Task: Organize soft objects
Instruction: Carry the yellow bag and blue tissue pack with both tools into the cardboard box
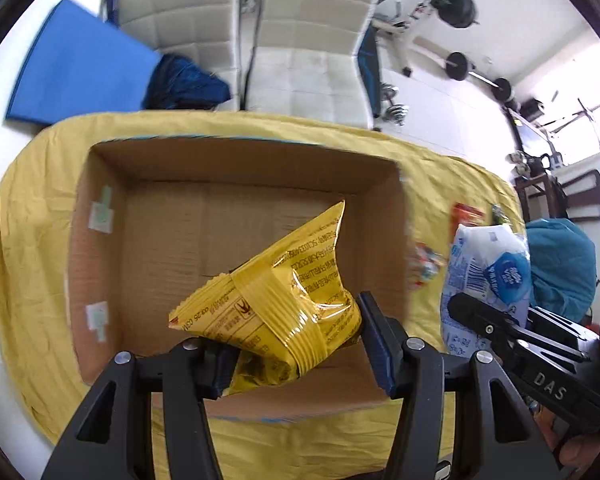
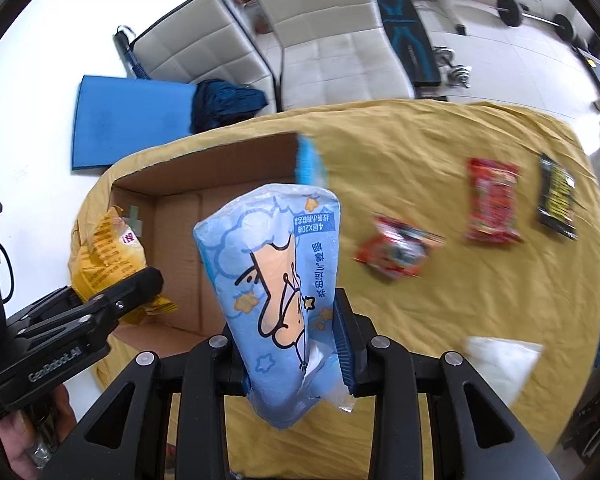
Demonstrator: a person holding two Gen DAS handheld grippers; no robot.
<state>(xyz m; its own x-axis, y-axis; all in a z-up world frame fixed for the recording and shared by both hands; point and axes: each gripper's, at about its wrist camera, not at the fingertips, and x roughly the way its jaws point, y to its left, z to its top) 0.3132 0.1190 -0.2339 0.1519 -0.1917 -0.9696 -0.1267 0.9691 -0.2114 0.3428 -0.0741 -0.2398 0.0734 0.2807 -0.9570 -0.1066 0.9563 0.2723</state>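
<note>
My left gripper [image 1: 296, 344] is shut on a yellow snack bag [image 1: 284, 300] and holds it above the open cardboard box [image 1: 100, 264], whose floor is bare. My right gripper [image 2: 288, 344] is shut on a light blue tissue pack [image 2: 276, 280] with a cartoon print, held above the yellow cloth just right of the box [image 2: 172, 240]. The tissue pack also shows at the right of the left wrist view [image 1: 484, 276]. The yellow bag also shows at the left of the right wrist view [image 2: 104, 256].
On the yellow tablecloth [image 2: 440, 320] to the right of the box lie a red crumpled packet [image 2: 396, 252], a red packet [image 2: 492, 204], a black-and-yellow packet [image 2: 556, 196] and a white packet [image 2: 500, 364]. Two white chairs [image 2: 332, 40] stand behind the table.
</note>
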